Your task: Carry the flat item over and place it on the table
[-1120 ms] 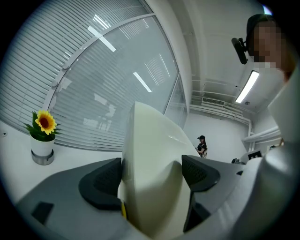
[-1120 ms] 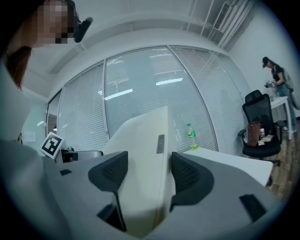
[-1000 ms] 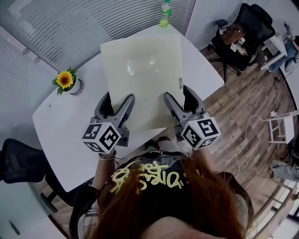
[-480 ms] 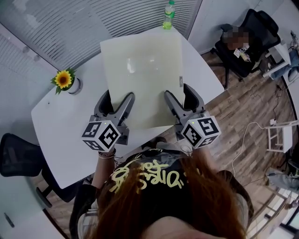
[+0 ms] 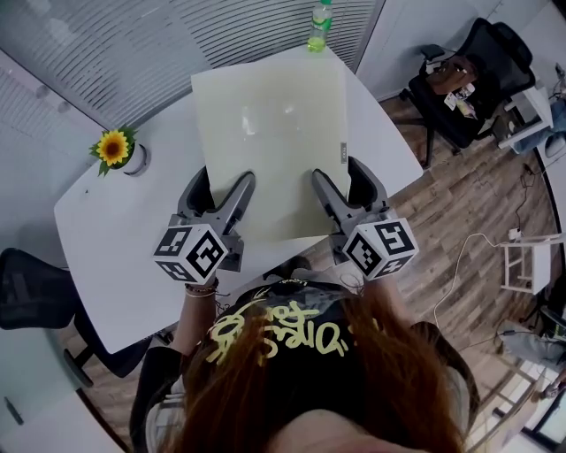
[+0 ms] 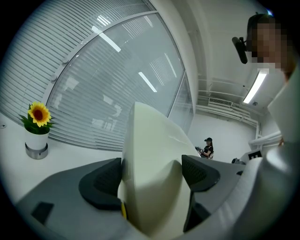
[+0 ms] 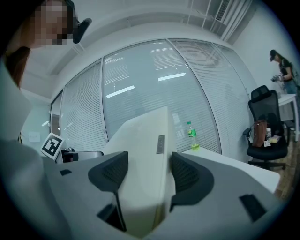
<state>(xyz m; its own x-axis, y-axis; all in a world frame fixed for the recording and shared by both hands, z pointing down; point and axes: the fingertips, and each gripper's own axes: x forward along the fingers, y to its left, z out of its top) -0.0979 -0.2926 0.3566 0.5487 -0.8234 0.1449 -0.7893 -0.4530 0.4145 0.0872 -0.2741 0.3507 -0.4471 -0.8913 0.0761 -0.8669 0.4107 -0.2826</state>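
Pale flat board (image 5: 270, 146) held over white table (image 5: 124, 239), near edge gripped at both corners. Left gripper (image 5: 218, 202) jaws clamped on board's left part; right gripper (image 5: 340, 193) jaws clamped on right part. Sunflower pot (image 5: 118, 150) at table's left, green bottle (image 5: 320, 25) at far end.

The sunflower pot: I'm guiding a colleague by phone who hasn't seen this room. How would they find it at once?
Start at the big white table beside the blind-covered glass wall. At its left edge in the head view, left of the pale flat panel, stands a small pot. It alone carries a yellow sunflower; the green bottle stands at the far end.
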